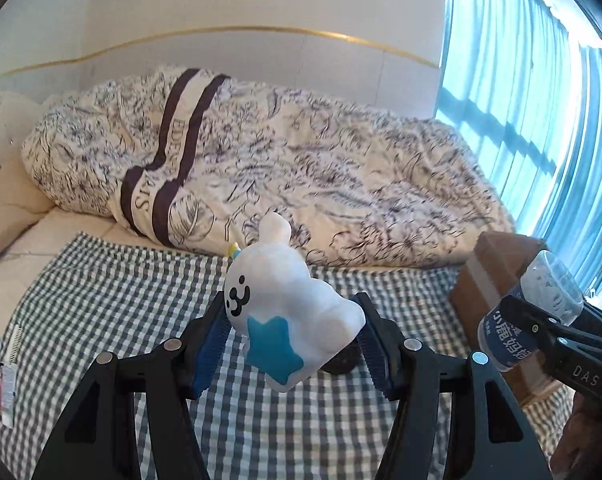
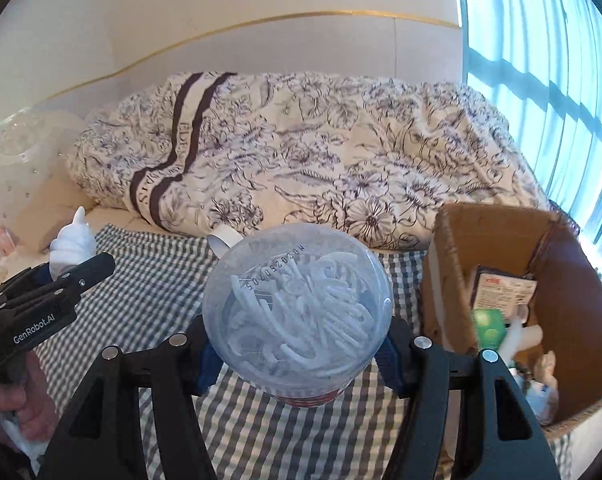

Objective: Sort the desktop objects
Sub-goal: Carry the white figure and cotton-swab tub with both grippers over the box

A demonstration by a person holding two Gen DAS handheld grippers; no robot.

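Observation:
My left gripper (image 1: 293, 336) is shut on a white plush toy (image 1: 289, 304) with a black face and a blue star, held above the grey checked cloth (image 1: 121, 300). My right gripper (image 2: 297, 344) is shut on a clear plastic jar (image 2: 297, 304) full of white curved pieces, its base turned toward the camera. From the left wrist view that jar (image 1: 541, 300) shows a blue label and hangs at the right, in front of the cardboard box (image 1: 497, 264). From the right wrist view the toy (image 2: 71, 242) pokes up at the left.
The open cardboard box (image 2: 453, 264) at the right holds packets, a green item and white things. A patterned quilt (image 2: 301, 152) lies behind the cloth. A comb and small packets (image 1: 3, 364) lie at the left edge. A curtained window (image 1: 533, 80) is on the right.

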